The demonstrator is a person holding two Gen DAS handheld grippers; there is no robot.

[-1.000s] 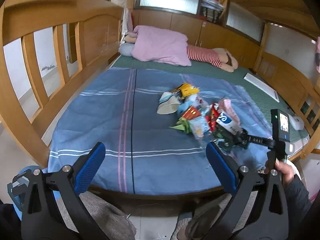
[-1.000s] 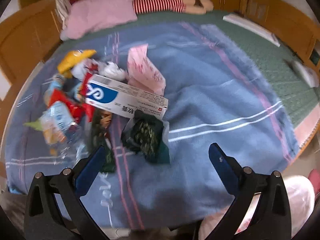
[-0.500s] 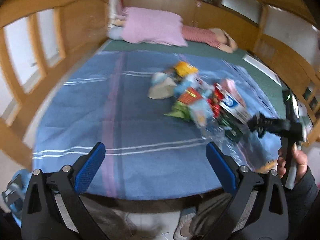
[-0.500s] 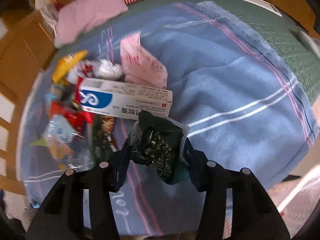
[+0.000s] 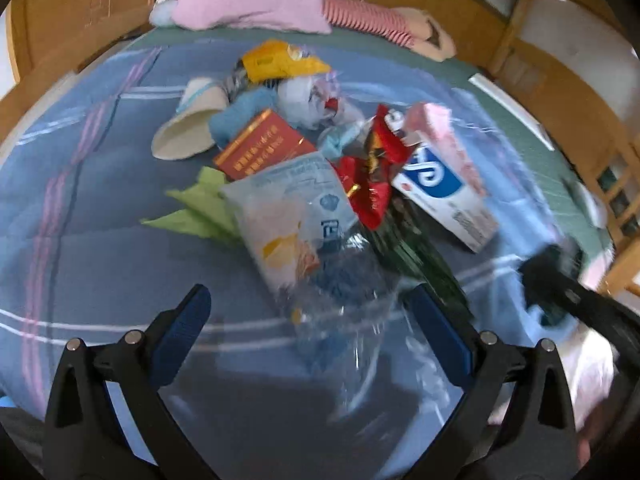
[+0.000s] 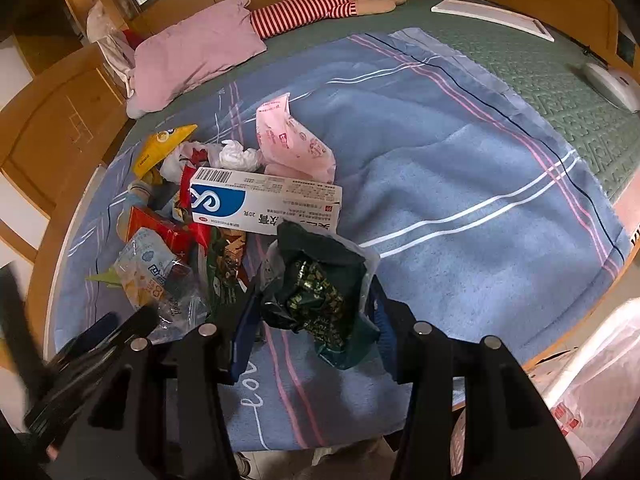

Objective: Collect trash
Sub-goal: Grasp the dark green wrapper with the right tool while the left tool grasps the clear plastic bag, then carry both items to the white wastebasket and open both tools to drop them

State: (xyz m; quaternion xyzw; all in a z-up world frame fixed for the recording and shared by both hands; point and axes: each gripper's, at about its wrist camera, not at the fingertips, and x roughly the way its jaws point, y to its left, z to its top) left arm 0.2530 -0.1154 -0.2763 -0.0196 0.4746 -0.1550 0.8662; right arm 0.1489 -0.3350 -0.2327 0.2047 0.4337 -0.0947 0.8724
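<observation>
Two grippers are in view, one in each of your hands. Your right gripper (image 6: 312, 320) has its blue pads pressed against both sides of a dark green wrapper (image 6: 320, 288), which is crumpled between them and stands above the blue blanket (image 6: 460, 184). Your left gripper (image 5: 316, 328) has its fingers (image 5: 182, 332) spread wide with nothing between the pads; a clear plastic bag (image 5: 340, 300) lies in front of and partly between them, though motion blur makes it impossible to tell whether either pad touches it.

The remaining trash lies in one pile on the blanket, toward its left half as seen from the right wrist. A white and blue carton (image 6: 264, 200) rests across the pile just beyond the held wrapper. A pink packet (image 6: 292, 144) sits behind the carton, beside a wad of white tissue (image 6: 238, 156). A yellow wrapper (image 6: 160, 146) lies at the far end of the pile. From the left wrist, a paper cup (image 5: 188, 128) lies on its side at the pile's left edge, a red booklet (image 5: 264, 144) sits next to it, and a green scrap (image 5: 200, 208) pokes out under a printed pouch (image 5: 288, 216).

A pink pillow (image 6: 192, 56) lies at the head of the bed.
</observation>
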